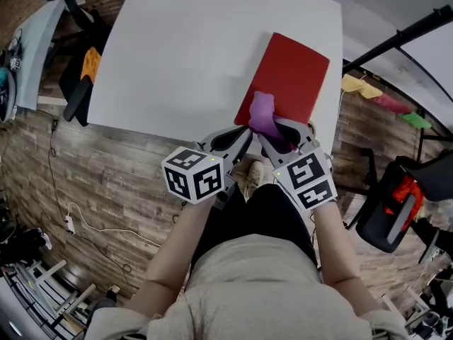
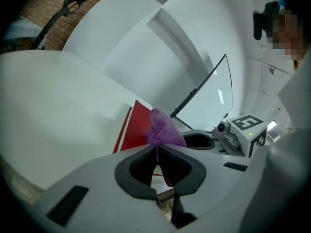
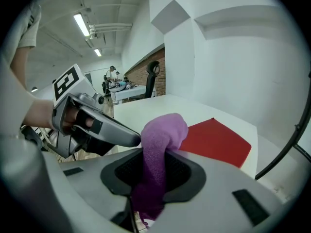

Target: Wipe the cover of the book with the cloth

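A red book lies flat on the white table, close to its near right edge. Just over the book's near edge a purple cloth is bunched up between both grippers. My left gripper is shut on a thin corner of the cloth, with the book beyond it. My right gripper is shut on a thick fold of the cloth, which hangs down through its jaws; the book lies ahead to the right. The two grippers' tips almost touch.
A black pole slants past the table's right side. A black chair with red parts stands on the wooden floor at the right; another chair with an orange item stands left of the table. The person's legs are below the table edge.
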